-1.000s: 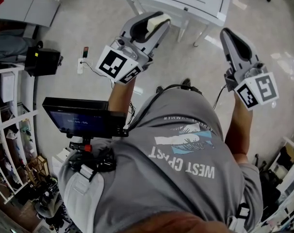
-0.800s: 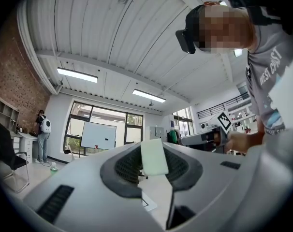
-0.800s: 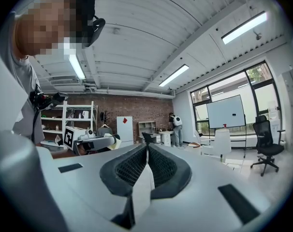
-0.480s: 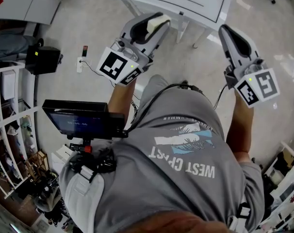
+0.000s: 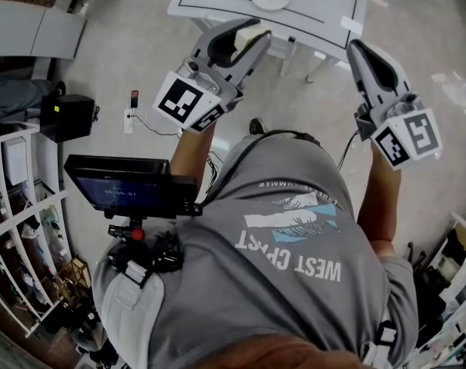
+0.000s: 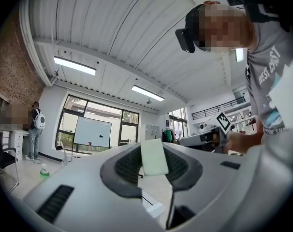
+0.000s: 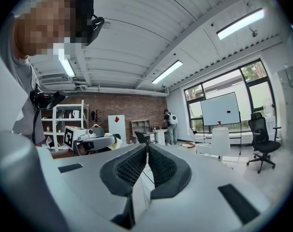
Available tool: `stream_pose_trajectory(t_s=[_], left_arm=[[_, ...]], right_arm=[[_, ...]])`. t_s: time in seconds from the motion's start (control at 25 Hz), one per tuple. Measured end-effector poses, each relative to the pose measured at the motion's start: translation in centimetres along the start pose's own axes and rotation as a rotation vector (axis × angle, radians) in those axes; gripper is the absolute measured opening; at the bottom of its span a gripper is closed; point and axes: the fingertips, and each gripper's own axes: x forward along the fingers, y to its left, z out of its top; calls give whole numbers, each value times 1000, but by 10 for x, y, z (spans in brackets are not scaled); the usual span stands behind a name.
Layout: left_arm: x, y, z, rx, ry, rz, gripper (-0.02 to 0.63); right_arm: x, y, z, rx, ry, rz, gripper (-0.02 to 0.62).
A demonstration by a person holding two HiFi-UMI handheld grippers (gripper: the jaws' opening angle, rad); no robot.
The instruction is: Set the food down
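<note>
Clamping a pale food slab (image 6: 154, 157), the left gripper (image 5: 247, 35) holds jaws partway apart; right gripper (image 7: 147, 151) jaws meet.

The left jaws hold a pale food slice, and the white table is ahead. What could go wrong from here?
1. The pale slice is held by the left gripper only at the jaw tips; it may slip out before it reaches the table.
2. A power strip and its cable lie on the floor near the person's foot; tripping is possible.
</note>
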Motion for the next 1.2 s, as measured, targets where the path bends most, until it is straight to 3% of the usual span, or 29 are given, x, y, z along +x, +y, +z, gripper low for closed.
stream_pose_trajectory(t_s=[0.32, 0.56, 0.88, 1.08, 1.2], left_arm=[[8, 73, -7, -17, 0, -55, 106], [21, 66, -6, -19, 4, -91, 106], [66, 102, -38, -46, 34, -34, 106], [85, 112, -22, -38, 31, 2, 106], [110, 107, -32, -32, 34, 19, 106]], right_arm=[[68, -9, 0, 5, 4, -45, 15], [60, -14, 7, 4, -3, -75, 15], [92, -77, -10, 29, 35, -31, 15], [101, -93, 13, 24, 37, 9, 15], [97, -120, 9, 23, 38, 30, 15]])
